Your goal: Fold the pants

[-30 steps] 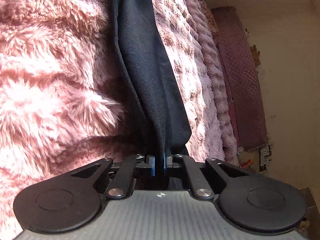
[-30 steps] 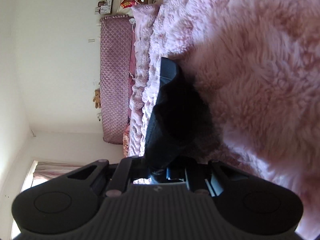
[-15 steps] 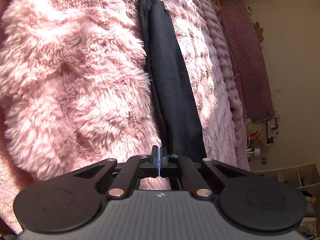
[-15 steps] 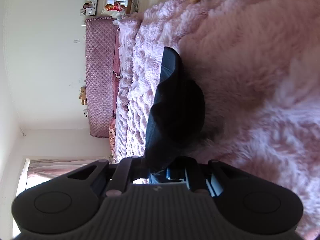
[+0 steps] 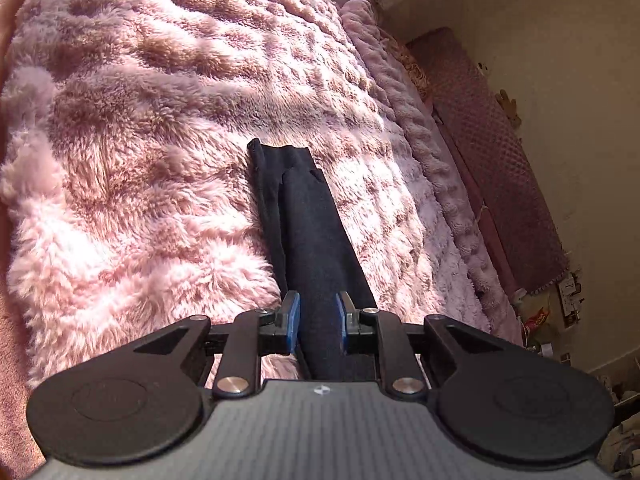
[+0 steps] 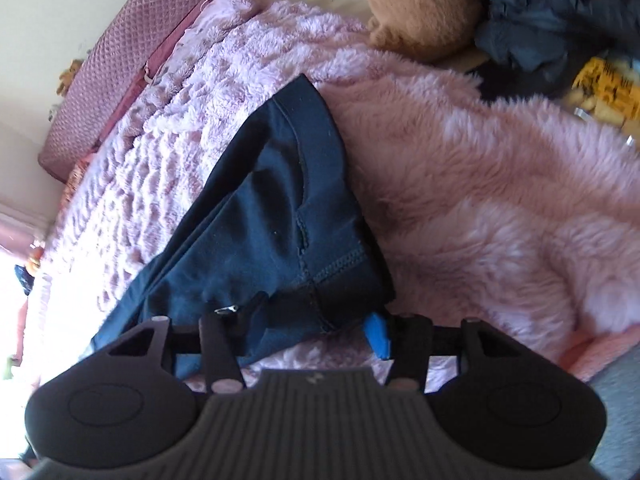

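Dark navy pants (image 5: 308, 232) lie as a long narrow strip on the fluffy pink blanket (image 5: 140, 160). My left gripper (image 5: 317, 322) is open, its blue pads either side of the near end of the strip, not pinching it. In the right wrist view the waistband end of the pants (image 6: 280, 208) lies wide on the blanket (image 6: 480, 208). My right gripper (image 6: 304, 332) is open; the cloth drapes over its left finger, and the blue right pad (image 6: 378, 336) is bare.
A quilted mauve headboard cushion (image 5: 492, 152) runs along the wall on the right. A brown plush toy (image 6: 420, 4), a heap of dark clothes (image 6: 552, 20) and a yellow item (image 6: 608, 84) lie beyond the blanket.
Both grippers have opened and let go of the pants. The pants now lie flat on the blanket, and both views have swung and pulled back.
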Demonstrator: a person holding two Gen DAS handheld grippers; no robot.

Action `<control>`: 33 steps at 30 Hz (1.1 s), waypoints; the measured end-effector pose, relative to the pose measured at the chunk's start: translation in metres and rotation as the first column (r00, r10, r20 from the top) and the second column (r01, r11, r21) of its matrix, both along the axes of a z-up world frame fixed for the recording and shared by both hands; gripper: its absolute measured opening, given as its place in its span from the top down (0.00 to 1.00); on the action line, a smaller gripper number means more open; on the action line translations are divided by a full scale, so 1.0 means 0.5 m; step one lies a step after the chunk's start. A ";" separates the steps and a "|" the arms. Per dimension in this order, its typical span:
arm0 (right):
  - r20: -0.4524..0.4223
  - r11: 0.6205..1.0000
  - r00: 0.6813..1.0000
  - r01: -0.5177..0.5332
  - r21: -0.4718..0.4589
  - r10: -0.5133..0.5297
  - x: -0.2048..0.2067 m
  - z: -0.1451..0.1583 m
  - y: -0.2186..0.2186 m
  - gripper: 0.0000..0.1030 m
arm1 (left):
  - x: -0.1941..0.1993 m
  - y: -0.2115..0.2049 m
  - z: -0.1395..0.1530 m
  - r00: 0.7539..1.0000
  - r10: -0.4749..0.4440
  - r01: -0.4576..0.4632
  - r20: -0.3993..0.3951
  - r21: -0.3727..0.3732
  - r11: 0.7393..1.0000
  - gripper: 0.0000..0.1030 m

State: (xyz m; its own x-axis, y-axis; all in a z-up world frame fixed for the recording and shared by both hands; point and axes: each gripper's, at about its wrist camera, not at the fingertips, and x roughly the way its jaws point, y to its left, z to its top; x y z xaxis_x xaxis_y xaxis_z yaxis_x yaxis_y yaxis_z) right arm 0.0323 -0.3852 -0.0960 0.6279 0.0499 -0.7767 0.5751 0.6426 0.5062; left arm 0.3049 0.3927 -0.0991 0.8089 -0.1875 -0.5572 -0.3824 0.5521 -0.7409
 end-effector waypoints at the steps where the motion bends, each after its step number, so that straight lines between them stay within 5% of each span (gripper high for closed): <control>1: -0.014 0.995 1.000 -0.020 -0.097 0.018 -0.002 0.019 0.018 0.51 | 0.021 0.009 -0.003 1.000 0.001 -0.001 0.007 -0.026 1.000 0.81; 5: -0.086 0.898 0.995 -0.087 -0.432 0.055 0.011 0.075 0.072 0.50 | 0.092 0.042 -0.027 1.000 -0.021 0.021 -0.004 -0.085 0.996 0.81; 8: -0.015 0.864 0.991 -0.124 -0.488 0.133 0.045 0.118 0.108 0.50 | 0.139 0.059 -0.062 0.999 -0.016 0.013 -0.034 -0.082 0.997 0.81; 11: 0.068 0.826 0.954 -0.214 -0.522 0.290 0.146 0.166 0.166 0.51 | 0.178 0.071 -0.107 0.996 -0.022 0.013 -0.083 -0.106 0.994 0.81; 14: 0.124 0.779 0.881 -0.328 -0.534 0.456 0.238 0.193 0.257 0.51 | 0.198 0.077 -0.144 0.994 -0.017 0.003 -0.105 -0.132 0.991 0.81; 18: 0.180 0.704 0.751 -0.468 -0.534 0.636 0.351 0.194 0.395 0.51 | 0.206 0.093 -0.190 0.997 0.006 -0.025 -0.075 -0.258 0.966 0.81; 19: 0.194 0.691 0.720 -0.498 -0.523 0.666 0.372 0.189 0.428 0.51 | 0.208 0.096 -0.199 0.999 -0.005 -0.010 -0.051 -0.295 0.955 0.77; 21: 0.219 0.672 0.671 -0.547 -0.499 0.709 0.413 0.178 0.485 0.51 | 0.217 0.102 -0.209 0.998 -0.053 0.060 0.030 -0.336 0.940 0.42; 22: 0.234 0.659 0.641 -0.575 -0.485 0.731 0.429 0.176 0.531 0.51 | 0.219 0.103 -0.212 0.997 -0.049 0.064 0.052 -0.356 0.932 0.40; 23: 0.243 0.649 0.620 -0.594 -0.475 0.746 0.442 0.170 0.564 0.51 | 0.220 0.105 -0.214 0.997 -0.034 0.055 0.062 -0.380 0.923 0.40; 25: 0.247 0.626 0.586 -0.629 -0.460 0.771 0.474 0.154 0.619 0.51 | 0.223 0.107 -0.215 0.999 0.005 0.015 0.051 -0.399 0.917 0.57; 26: 0.250 0.621 0.578 -0.639 -0.455 0.777 0.481 0.149 0.647 0.51 | 0.225 0.107 -0.211 0.999 0.025 -0.015 0.020 -0.371 0.929 0.85; 27: 0.255 0.618 0.570 -0.648 -0.445 0.781 0.487 0.145 0.665 0.51 | 0.229 0.107 -0.204 1.000 0.027 -0.030 -0.013 -0.328 0.944 0.97; 30: 0.286 0.609 0.538 -0.682 -0.405 0.793 0.496 0.130 0.706 0.51 | 0.235 0.102 -0.161 1.000 0.004 -0.008 -0.024 -0.170 0.985 0.97; 33: 0.284 0.592 0.520 -0.698 -0.403 0.806 0.485 0.124 0.723 0.51 | 0.234 0.088 -0.099 0.999 -0.016 0.014 -0.035 -0.046 0.999 0.97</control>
State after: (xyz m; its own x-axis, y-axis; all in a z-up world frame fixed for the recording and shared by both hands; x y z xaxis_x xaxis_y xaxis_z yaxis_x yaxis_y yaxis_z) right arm 0.2747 -0.0235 -0.0340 0.6745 0.5265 -0.5176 -0.3987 0.8498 0.3449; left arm 0.4218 0.4366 -0.1487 0.7858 -0.2250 -0.5761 -0.4009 0.5241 -0.7514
